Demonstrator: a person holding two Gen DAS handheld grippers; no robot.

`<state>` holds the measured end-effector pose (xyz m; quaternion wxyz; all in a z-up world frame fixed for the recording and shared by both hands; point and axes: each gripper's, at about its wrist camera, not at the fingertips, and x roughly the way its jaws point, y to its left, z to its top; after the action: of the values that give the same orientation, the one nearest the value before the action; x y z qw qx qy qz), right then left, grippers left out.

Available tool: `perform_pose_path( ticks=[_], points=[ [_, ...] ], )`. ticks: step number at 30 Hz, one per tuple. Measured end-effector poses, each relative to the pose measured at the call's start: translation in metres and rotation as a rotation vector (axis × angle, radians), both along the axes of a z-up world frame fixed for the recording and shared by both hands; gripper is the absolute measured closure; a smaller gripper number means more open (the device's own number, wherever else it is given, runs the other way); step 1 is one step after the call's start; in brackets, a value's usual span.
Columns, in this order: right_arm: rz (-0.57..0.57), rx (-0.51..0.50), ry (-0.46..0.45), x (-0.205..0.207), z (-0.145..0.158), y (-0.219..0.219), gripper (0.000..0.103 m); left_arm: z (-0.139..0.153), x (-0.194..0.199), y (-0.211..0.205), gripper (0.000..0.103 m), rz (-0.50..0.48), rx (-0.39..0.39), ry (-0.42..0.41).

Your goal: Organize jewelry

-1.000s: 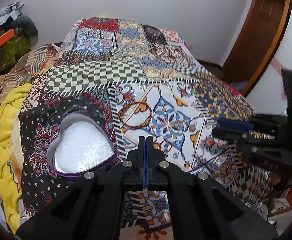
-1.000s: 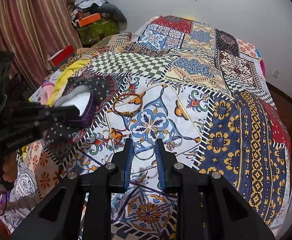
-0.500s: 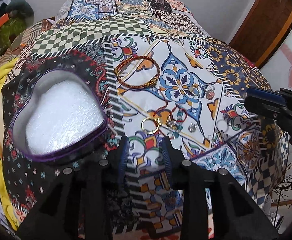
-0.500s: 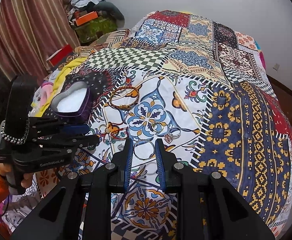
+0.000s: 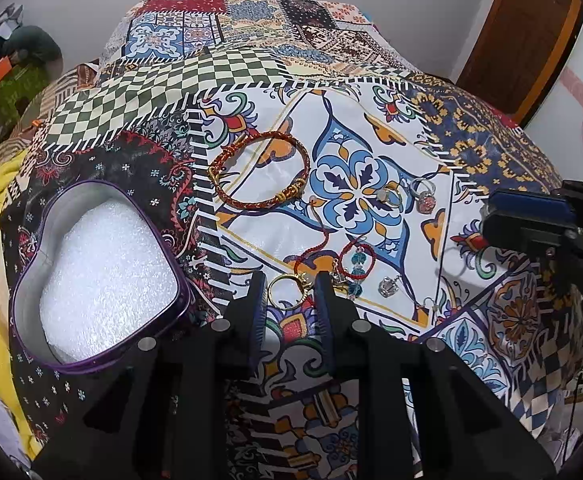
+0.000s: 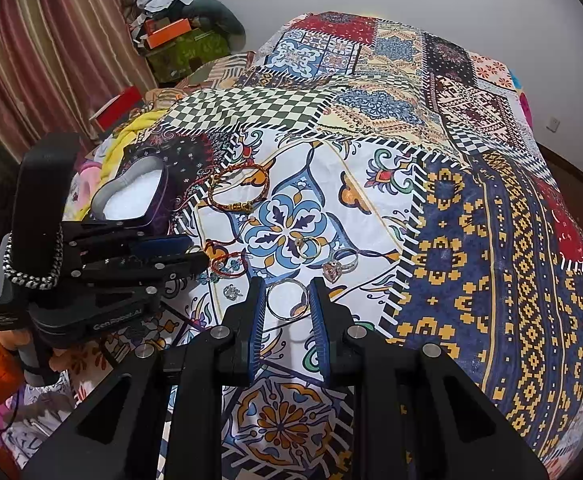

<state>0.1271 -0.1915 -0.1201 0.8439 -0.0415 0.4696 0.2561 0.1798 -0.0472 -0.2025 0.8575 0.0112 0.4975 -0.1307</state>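
The left gripper (image 5: 289,294) is hovering low over the patchwork bedspread (image 5: 371,152) with its jaws spread apart, and a thin gold ring (image 5: 287,291) is lying on the cloth right between the two blue-padded fingers (image 5: 257,304); whether the pads are touching it cannot be told. Just to the right of that gripper, a red cord bracelet with teal beads (image 5: 356,261) is lying beside a small silver crown charm (image 5: 388,286). Farther off, a red-and-gold woven bangle (image 5: 260,172) is resting flat, and two stone-set rings (image 5: 421,195) are sitting near a blue flower print.

The right gripper (image 6: 287,308) is likewise standing open, its fingers (image 6: 318,312) framing a plain silver hoop ring (image 6: 286,300) that is lying on the white cloth between them. A pink-stone ring (image 6: 337,266) is lying just beyond it.

To the left of the left gripper, a purple heart-shaped tin (image 5: 23,272) is sitting open on the dark floral patch, holding only a white foam pad (image 5: 103,280); no jewelry is lying in it.
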Motion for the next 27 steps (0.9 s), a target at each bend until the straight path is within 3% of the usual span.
perform_pose_path(
  ticks=[5,10,17,27],
  points=[
    [-0.001,-0.003,-0.021,0.001,0.006,0.003,0.083,0.012,-0.007,0.007,0.080,0.014,-0.029,-0.018],
    [0.006,0.007,-0.045,0.001,0.015,0.011,0.083,0.039,-0.018,0.017,0.080,0.034,-0.045,-0.088],
    [0.033,0.027,-0.099,0.000,0.036,0.036,0.083,0.078,-0.029,0.042,0.080,0.093,-0.057,-0.190],
    [0.087,0.061,-0.168,0.001,0.062,0.082,0.083,0.107,-0.046,0.087,0.080,0.189,-0.047,-0.288]
  ],
)
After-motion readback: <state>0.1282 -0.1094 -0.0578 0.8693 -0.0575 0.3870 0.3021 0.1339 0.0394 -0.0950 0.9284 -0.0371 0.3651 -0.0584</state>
